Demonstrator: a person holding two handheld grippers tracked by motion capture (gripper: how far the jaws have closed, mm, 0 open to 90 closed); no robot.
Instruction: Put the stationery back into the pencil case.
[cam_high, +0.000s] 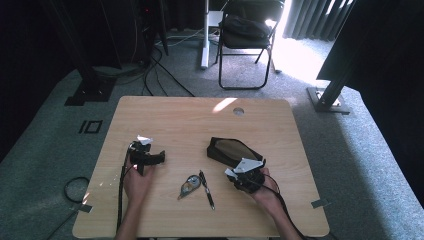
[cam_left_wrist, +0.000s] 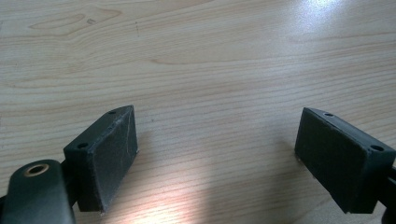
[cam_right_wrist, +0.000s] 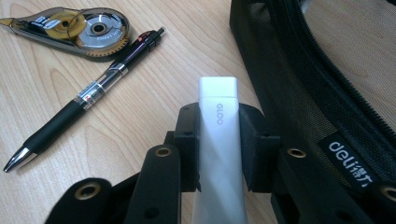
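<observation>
Right gripper (cam_right_wrist: 218, 154) squeezing white stick (cam_right_wrist: 218, 140) marked GLOO between both jaws, hovering just beside open black pencil case (cam_right_wrist: 327, 84). Left gripper (cam_left_wrist: 217, 158) resting with jaws spread wide, holding nothing, over bare table (cam_left_wrist: 196, 56).

Risk, my guess – smooth stick slipping or tipping if squeeze is loosening, or bumping case rim and catching on zipper edge.

Pen (cam_right_wrist: 88, 93) and correction tape (cam_right_wrist: 70, 25) lying close on one side – little room there. Far half of table staying open for moving.
</observation>
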